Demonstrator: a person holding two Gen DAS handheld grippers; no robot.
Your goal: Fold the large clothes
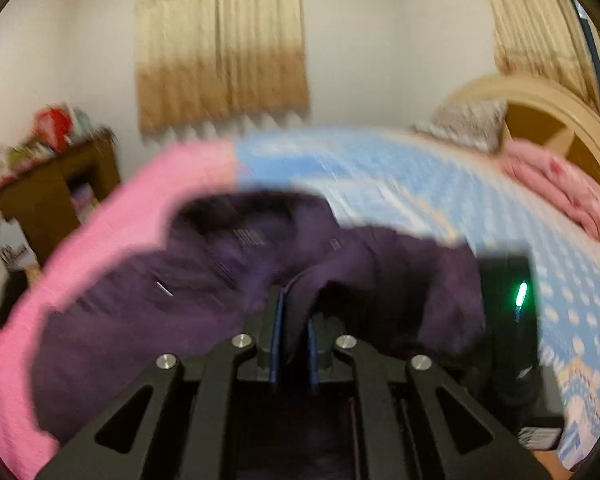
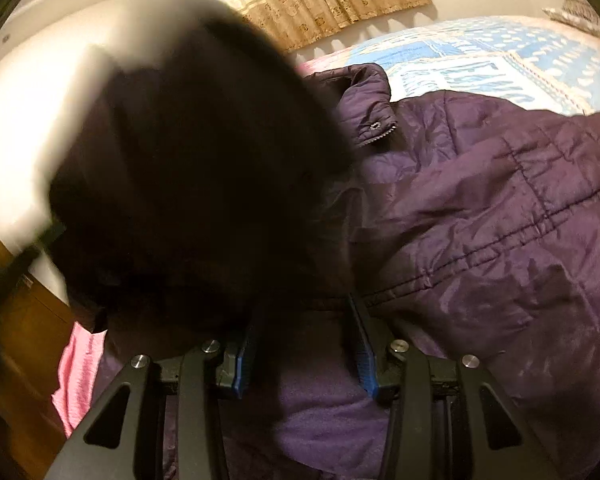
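A dark purple quilted jacket (image 1: 148, 304) lies on a bed, over a pink blanket (image 1: 112, 216) and a blue patterned sheet (image 1: 400, 176). My left gripper (image 1: 294, 320) is shut on a fold of the jacket, which hangs between its blue pads. In the right wrist view the jacket (image 2: 480, 208) fills the frame, its collar (image 2: 364, 92) toward the top. My right gripper (image 2: 304, 344) has purple fabric between its fingers, which stand somewhat apart. A dark blurred part of the jacket (image 2: 196, 168) hides the left half of that view.
A wooden shelf (image 1: 56, 188) with clutter stands at the left by the wall. A grey pillow (image 1: 468, 124), folded pink bedding (image 1: 560, 184) and a curved headboard (image 1: 540, 96) are at the right. A black device with a green light (image 1: 516, 300) sits nearby. Beige curtains (image 1: 220, 44) hang behind.
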